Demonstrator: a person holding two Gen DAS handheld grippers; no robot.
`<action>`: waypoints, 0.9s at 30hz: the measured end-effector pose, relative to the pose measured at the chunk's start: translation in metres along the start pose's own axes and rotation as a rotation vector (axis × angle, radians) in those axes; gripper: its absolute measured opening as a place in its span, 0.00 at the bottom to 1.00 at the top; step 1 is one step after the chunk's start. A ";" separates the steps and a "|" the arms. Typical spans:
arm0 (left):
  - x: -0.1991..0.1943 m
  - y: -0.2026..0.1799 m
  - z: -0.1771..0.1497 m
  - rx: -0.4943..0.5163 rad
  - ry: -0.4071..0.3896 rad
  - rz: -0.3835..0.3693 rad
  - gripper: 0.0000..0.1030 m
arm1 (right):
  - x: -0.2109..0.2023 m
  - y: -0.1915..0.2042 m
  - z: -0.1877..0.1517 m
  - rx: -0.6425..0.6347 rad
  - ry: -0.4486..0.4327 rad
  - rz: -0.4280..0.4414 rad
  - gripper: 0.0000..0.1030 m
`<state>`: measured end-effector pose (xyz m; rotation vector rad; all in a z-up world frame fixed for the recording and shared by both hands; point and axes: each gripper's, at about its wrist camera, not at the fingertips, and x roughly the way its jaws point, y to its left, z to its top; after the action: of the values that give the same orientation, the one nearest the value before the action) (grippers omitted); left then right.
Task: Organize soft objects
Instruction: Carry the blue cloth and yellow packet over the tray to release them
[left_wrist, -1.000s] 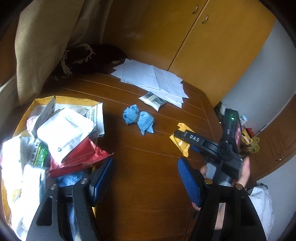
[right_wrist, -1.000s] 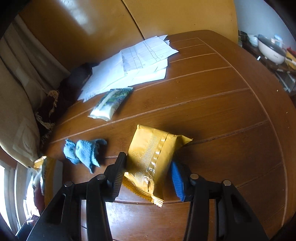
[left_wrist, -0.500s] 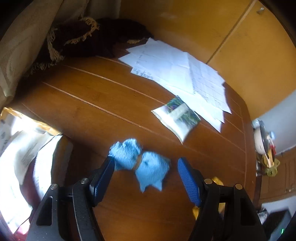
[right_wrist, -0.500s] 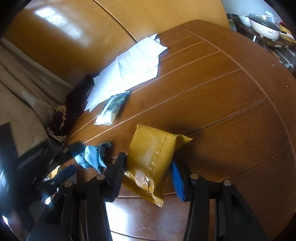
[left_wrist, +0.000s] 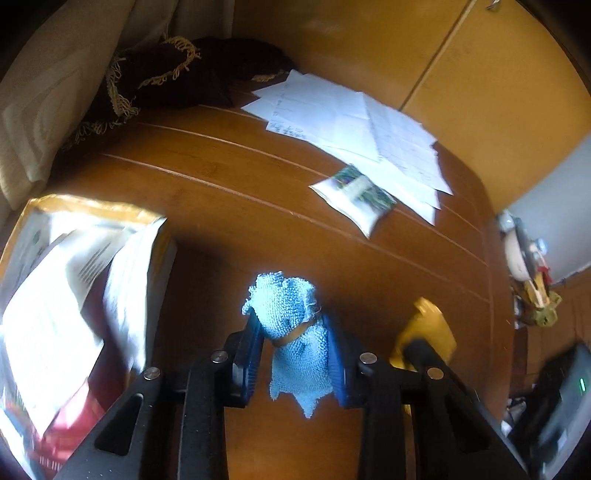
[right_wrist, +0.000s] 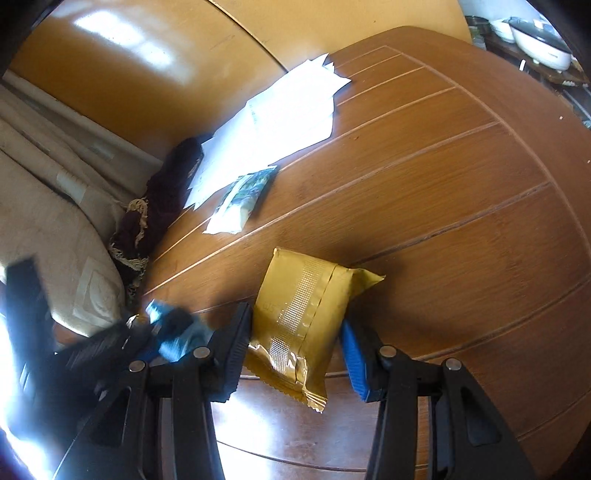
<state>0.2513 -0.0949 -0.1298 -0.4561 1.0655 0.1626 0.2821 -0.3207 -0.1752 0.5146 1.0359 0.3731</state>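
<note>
A: Why is the left gripper (left_wrist: 293, 354) so low over the wooden table (left_wrist: 229, 206)?

B: It goes for the blue cloth (left_wrist: 291, 328). Its jaws are closing, the cloth is between them and both blue pads already touch its sides. I think this cloth will go into the yellow box (left_wrist: 88, 208), which stands just left of the cloth and already holds packets and papers.

A: And the right gripper (right_wrist: 291, 354)?

B: It holds the gold snack pack (right_wrist: 303, 314), just right of the cloth. The left finger presses on the pack; at the right pad I see a small gap, so how firm the grip is I cannot tell. Perhaps it waits for its turn.

A: What is hard to see?

B: The box content is overexposed and blurred. In the right wrist view the cloth is a blue smear. Beyond the cloth, the green-white packet (left_wrist: 356, 199) lies partly on the white papers (left_wrist: 354, 125).
</note>
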 end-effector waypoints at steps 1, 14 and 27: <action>-0.011 0.002 -0.008 0.009 -0.010 -0.021 0.32 | 0.001 0.002 0.000 -0.010 -0.001 -0.001 0.44; -0.166 0.074 -0.064 0.074 -0.206 -0.211 0.32 | -0.014 0.054 -0.020 -0.280 -0.095 0.132 0.44; -0.154 0.188 -0.004 -0.008 -0.215 -0.062 0.32 | -0.033 0.149 -0.055 -0.630 -0.032 0.285 0.44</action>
<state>0.1085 0.0856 -0.0502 -0.4679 0.8387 0.1572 0.2108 -0.2026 -0.0894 0.0943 0.7571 0.9038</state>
